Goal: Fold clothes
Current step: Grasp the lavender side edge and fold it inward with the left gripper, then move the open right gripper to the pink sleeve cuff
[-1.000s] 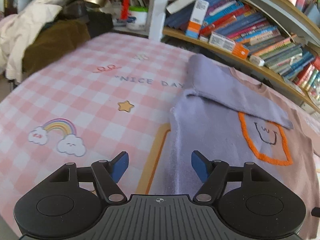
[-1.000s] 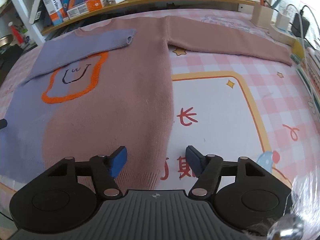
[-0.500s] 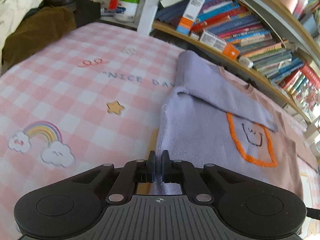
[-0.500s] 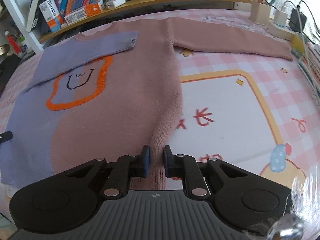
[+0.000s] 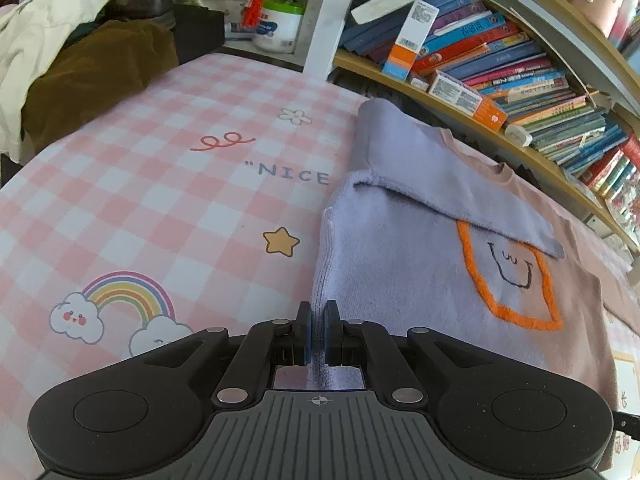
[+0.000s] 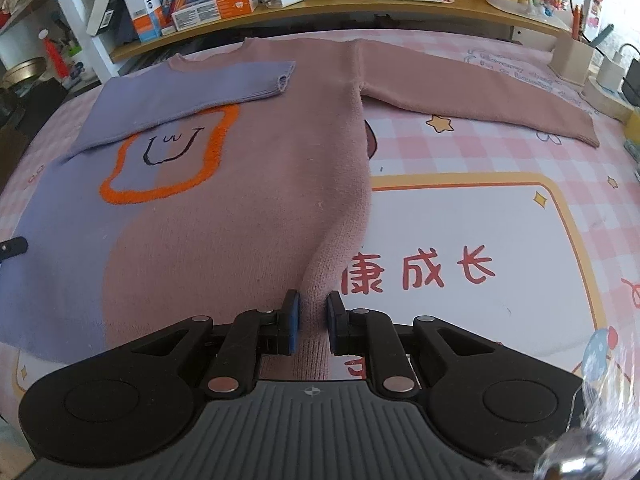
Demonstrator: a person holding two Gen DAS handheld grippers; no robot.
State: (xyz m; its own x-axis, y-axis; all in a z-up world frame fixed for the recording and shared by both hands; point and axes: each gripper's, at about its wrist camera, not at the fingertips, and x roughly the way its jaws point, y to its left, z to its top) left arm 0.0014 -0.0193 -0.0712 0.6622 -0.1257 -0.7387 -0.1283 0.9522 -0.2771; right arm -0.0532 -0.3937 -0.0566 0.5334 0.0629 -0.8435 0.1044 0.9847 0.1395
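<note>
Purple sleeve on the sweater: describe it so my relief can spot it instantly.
On the pink checked cover lies a purple-and-pink sweater. Near its collar, the purple sleeve is folded across the chest, above the orange-outlined face. The pink sleeve is spread out sideways instead.

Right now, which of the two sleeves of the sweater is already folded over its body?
The purple sleeve: it lies across the chest of the sweater, above the orange outline. The pink sleeve is stretched out sideways on the checked cloth.
</note>
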